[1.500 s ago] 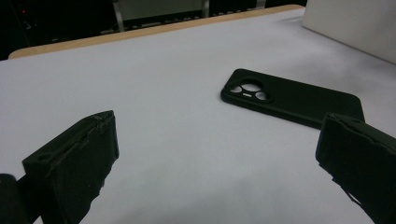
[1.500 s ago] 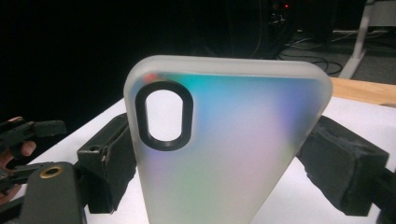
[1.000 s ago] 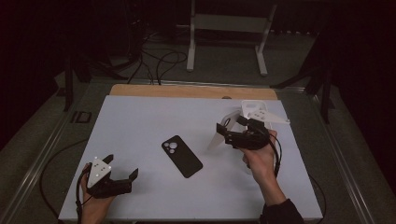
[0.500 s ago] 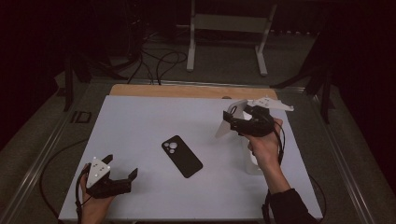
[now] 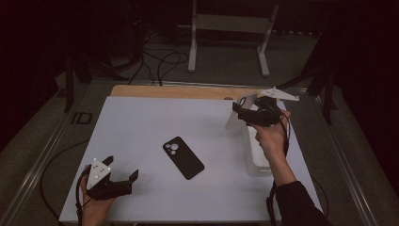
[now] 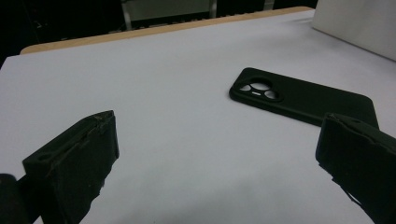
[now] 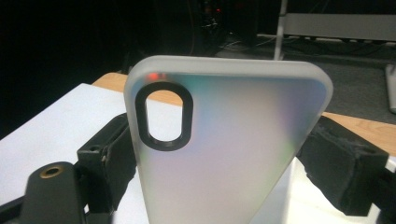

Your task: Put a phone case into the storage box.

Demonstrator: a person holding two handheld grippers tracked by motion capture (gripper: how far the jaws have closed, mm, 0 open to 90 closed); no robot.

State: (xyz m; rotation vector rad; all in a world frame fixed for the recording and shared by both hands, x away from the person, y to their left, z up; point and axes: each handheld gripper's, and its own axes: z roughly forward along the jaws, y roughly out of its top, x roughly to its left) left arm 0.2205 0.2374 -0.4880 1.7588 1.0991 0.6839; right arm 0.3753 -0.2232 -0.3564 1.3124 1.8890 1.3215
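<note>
1. Your right tongs point(image 5: 244, 114) are clamped across the width of a frosted phone case point(image 7: 224, 144), jaws on its two long edges. That edge grip keeps its open face free, which suits fitting it over a phone.
2. The case stands upright in the grip, camera cutout point(image 7: 163, 115) at the top, lifted clear of the counter point(image 5: 141, 132) near its far right corner, above a white box point(image 5: 256, 160).
3. The phone point(image 5: 183, 157) lies flat near the middle of the counter, back up, lenses toward the far side. It is well apart from the case, untouched.
4. Your left tongs point(image 5: 123, 175) are released with nothing between the jaws, resting low at the near left corner. In the left gripper view they face the phone point(image 6: 299, 95), likely so you can steady it when the case comes over.
5. Judged from this, the next step calls for bringing the case to the phone and lining up the cutout with the lenses; the phone's diagonal lie means you will need to turn one to match.
</note>
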